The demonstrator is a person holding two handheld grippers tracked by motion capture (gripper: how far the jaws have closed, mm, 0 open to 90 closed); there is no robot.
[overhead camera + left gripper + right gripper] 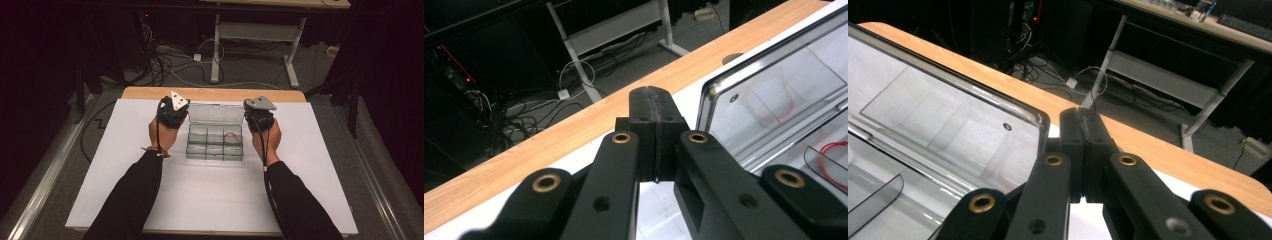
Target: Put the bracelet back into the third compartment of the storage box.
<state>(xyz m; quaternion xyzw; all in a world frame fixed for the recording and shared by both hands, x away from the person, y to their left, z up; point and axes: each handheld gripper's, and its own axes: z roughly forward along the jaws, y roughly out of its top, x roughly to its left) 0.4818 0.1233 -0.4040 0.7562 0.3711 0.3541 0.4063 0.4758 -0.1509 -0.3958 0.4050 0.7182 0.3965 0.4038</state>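
Observation:
A clear plastic compartment box [215,142] sits open on the white mat, its lid [216,113] standing up at the back. A red wire loop [231,136] lies in its back right compartment. My left gripper [172,111] is held just left of the lid, jaws pressed together with nothing between them [655,100]. The lid's left corner [774,85] is beside those jaws, and the red wire [834,150] lies lower right. My right gripper [260,112] is held just right of the lid, also shut and empty [1084,120], with the lid's right corner [973,120] to its left.
The white mat [210,195] covers a wooden table whose bare far edge [215,93] runs behind the box. Beyond it, cables [165,60] lie on the floor by a desk frame [255,35]. Dark sleeves come in from the bottom.

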